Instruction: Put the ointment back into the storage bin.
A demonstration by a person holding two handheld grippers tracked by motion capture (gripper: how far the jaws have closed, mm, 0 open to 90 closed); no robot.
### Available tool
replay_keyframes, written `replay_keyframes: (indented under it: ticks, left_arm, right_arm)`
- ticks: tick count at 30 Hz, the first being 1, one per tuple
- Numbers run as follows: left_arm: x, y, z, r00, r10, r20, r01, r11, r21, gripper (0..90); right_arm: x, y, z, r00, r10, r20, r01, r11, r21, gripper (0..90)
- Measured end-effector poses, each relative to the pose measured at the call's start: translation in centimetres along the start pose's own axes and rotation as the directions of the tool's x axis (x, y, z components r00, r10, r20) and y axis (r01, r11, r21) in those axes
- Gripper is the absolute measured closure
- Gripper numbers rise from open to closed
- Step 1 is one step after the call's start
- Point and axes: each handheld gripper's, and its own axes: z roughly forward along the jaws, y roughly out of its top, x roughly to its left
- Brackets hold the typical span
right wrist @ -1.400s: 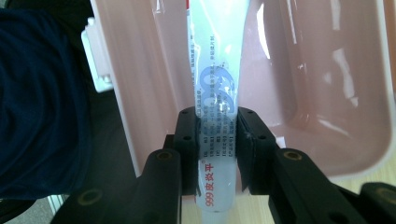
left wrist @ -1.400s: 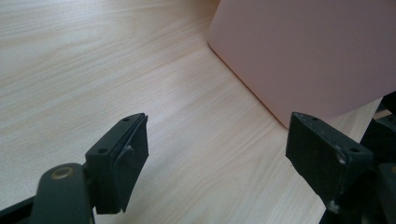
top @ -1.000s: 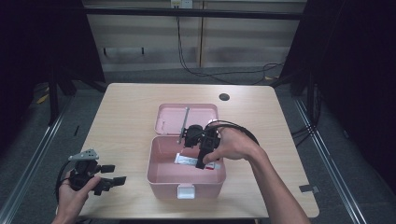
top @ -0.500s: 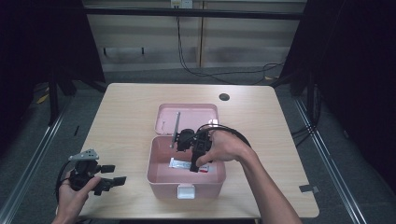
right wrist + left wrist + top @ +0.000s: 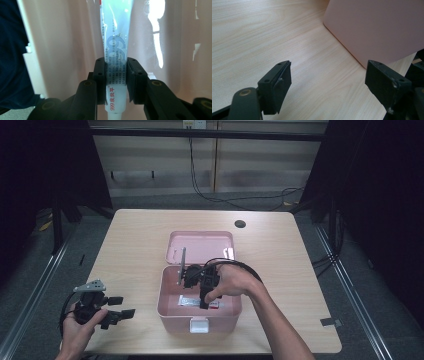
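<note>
An open pink box [image 5: 166,307] stands mid-table, its lid [image 5: 200,245] laid back behind it. My right gripper [image 5: 204,304] reaches down into the box, shut on a white tube [image 5: 189,301] with blue and red print. In the right gripper view the tube [image 5: 115,37] runs up between the pads of the right gripper [image 5: 116,75], with the pink box floor behind it. My left gripper [image 5: 121,309] rests in the hand near the table's front left edge, open. In the left gripper view the left gripper [image 5: 328,85] is spread over bare wood, the box wall [image 5: 374,27] ahead of it.
A white latch [image 5: 199,325] sits on the box's front wall. A round cable hole [image 5: 240,224] lies at the back of the table [image 5: 125,245]. A small grey tag [image 5: 326,322] is near the front right edge. Cables run on the floor behind.
My right gripper has sunk lower into the box and shifted slightly left and nearer, carrying the tube. The left hand has stayed put.
</note>
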Motion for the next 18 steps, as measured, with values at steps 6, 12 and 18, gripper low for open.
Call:
replay_keyframes:
  ticks: [6,12,18]
  left_arm:
    - [0.0,0.0,0.0,1.0,0.002,0.001,-0.002,1.0,0.001,21.0]
    - [0.0,0.0,0.0,1.0,0.002,0.001,-0.002,1.0,0.001,21.0]
    - [0.0,0.0,0.0,1.0,0.001,0.002,-0.001,1.0,0.001,21.0]
  right_arm:
    - [-0.1,0.2,0.7,1.0,-0.004,-0.006,0.004,1.0,0.011,72.3]
    - [-0.2,0.5,1.6,0.9998,-0.008,-0.016,0.009,0.999,0.03,72.3]
    - [-0.3,0.7,2.8,0.999,-0.021,-0.039,0.022,0.999,0.032,72.3]
